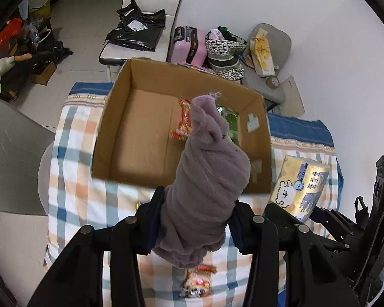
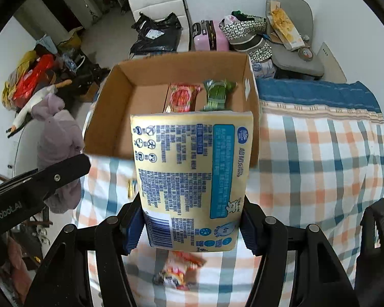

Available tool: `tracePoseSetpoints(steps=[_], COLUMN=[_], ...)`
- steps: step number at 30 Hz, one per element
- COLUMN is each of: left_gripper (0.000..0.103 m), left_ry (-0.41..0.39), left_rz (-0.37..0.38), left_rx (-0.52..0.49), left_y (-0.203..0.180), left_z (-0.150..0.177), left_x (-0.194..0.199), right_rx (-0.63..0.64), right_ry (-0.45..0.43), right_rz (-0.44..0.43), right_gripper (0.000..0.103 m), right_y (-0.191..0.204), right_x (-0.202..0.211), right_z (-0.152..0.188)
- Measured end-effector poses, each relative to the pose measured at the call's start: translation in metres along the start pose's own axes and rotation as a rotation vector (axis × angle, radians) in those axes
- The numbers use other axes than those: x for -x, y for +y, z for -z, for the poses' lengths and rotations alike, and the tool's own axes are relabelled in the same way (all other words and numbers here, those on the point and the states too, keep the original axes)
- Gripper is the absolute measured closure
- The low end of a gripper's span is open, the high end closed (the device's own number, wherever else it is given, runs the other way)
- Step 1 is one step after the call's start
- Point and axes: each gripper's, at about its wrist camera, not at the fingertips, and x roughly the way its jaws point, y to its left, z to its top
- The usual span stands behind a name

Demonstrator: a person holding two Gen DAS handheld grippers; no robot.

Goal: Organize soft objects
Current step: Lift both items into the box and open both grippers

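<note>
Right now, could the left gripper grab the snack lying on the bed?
Probably not. The left gripper is shut on the purple cloth, so it has no free grip. The snack lies in the open on the bed right below.

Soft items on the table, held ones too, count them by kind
Snack packets: 3, red and green in the box, one on the cloth
Tissue packs: 1, right gripper
Plush cloths: 1, left gripper
Total: 5

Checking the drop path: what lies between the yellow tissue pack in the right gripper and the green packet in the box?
In the right wrist view, only the cardboard box's near wall and some bare box floor separate the tissue pack from the green packet.
</note>
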Motion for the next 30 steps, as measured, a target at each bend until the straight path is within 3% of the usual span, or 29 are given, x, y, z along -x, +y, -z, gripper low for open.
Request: tracePoseSetpoints(steps=[6, 14, 23, 30], left_gripper=[0.061, 0.061, 0.058, 0.053], left_ry=[0.102, 0.245, 0.342, 0.394], left_rz=[0.020, 0.014, -0.047, -0.111], left_rx=[0.075, 0.146, 0.123, 0.117], left_y=[0.028, 0.052, 0.050, 0.052], left_z=[-0.058, -0.113, -0.141, -0.145], left_x=[-0.052, -0.138, -0.206, -0.224], right_rx=[-0.033, -0.088, -0.087, -0.064], right_ry=[0.055, 0.201, 0.290, 0.360], right_rz=[0.019, 0.058, 0.129, 0.168], right_gripper=[0.037, 0.037, 0.037, 0.037], right_y=[-0.008, -0.025, -0.033, -0.033], right_x=[-0.047, -0.134, -0.191, -0.217], right_z=[-0.054, -0.090, -0.094, -0.093])
